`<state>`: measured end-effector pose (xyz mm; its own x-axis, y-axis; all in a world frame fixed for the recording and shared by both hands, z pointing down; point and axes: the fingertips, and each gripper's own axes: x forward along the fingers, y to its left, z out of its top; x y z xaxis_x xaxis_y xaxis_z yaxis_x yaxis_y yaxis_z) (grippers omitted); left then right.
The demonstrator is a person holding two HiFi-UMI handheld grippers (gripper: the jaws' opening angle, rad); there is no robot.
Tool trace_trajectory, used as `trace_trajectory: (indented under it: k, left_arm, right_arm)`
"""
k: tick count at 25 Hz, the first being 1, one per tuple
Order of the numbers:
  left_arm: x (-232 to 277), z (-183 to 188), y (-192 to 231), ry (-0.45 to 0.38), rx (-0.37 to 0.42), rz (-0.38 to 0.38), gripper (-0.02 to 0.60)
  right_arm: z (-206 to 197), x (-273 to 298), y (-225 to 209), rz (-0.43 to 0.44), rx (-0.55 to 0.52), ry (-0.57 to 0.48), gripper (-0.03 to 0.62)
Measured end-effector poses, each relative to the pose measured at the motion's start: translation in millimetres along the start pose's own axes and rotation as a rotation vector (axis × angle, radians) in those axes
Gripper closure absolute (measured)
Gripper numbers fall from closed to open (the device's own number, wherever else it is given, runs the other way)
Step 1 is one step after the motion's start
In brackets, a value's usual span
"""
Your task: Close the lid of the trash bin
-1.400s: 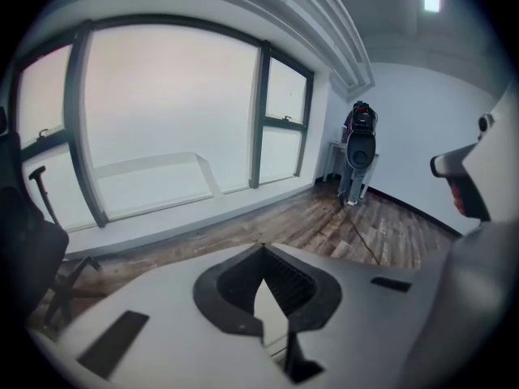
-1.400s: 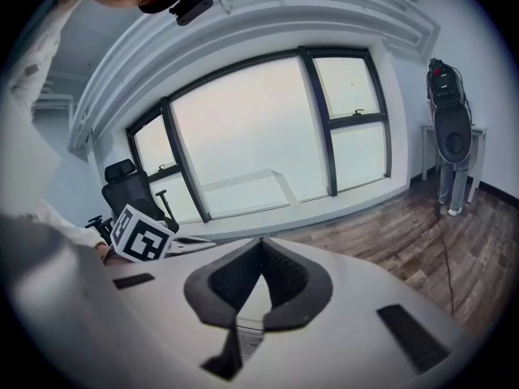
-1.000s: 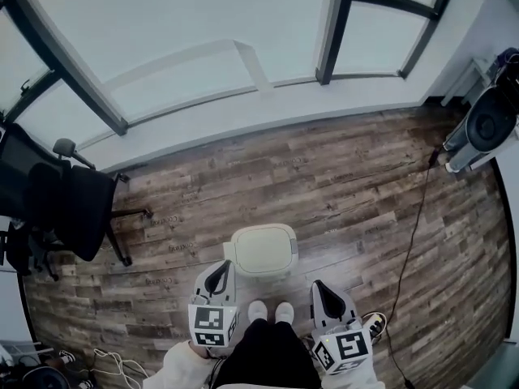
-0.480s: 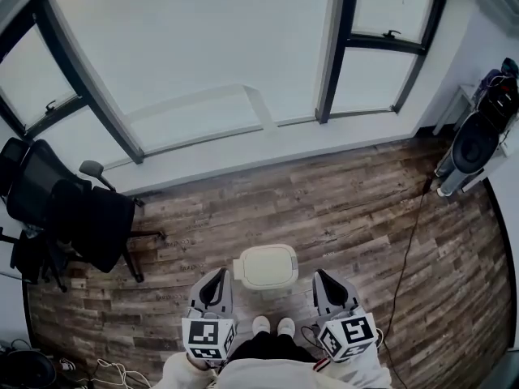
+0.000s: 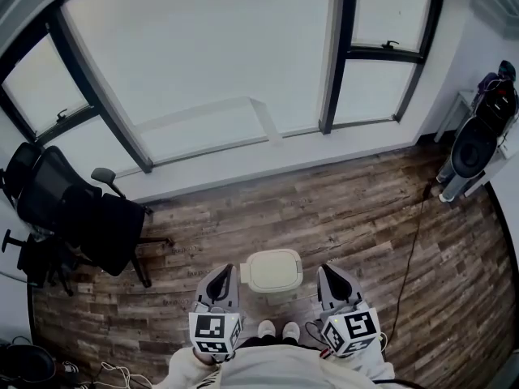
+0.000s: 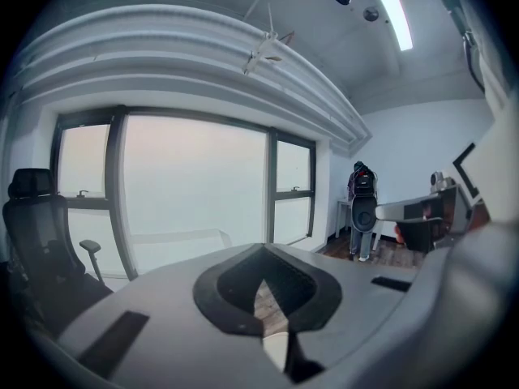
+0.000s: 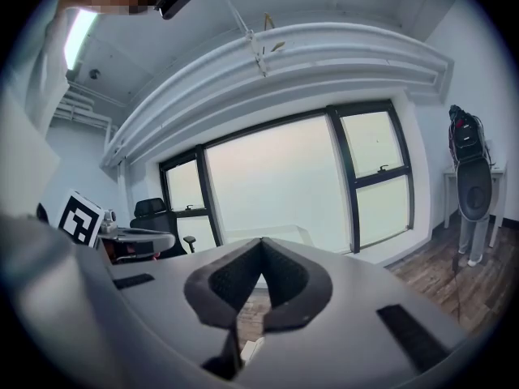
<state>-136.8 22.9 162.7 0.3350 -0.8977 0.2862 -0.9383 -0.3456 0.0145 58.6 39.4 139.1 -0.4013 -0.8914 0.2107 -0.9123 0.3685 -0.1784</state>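
Now, your left gripper (image 5: 219,280) and right gripper (image 5: 331,279) are both pinched together, holding nothing. The trash bin (image 5: 272,288) sits between them, just past your shoes (image 5: 276,329). Its lid (image 5: 274,267) looks light, stiff and smooth, and seems to lie flat; push on top, near the front. There is bare floor (image 5: 340,209) ahead, a chair (image 5: 89,217) well off left, and a cable (image 5: 409,250) to the right.
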Motion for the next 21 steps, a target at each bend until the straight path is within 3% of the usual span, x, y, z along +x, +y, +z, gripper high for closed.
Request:
trace_trajectory:
  k: [6,21]
  left_arm:
    - [-2,16,5,-0.036,0.011,-0.003,0.575]
    - [3,5,3,-0.020,0.013,-0.026,0.574]
  right_arm:
    - [10,1,6,-0.009,-0.015,-0.023,0.571]
    - [-5,4,2,-0.028,-0.003,-0.001,0.571]
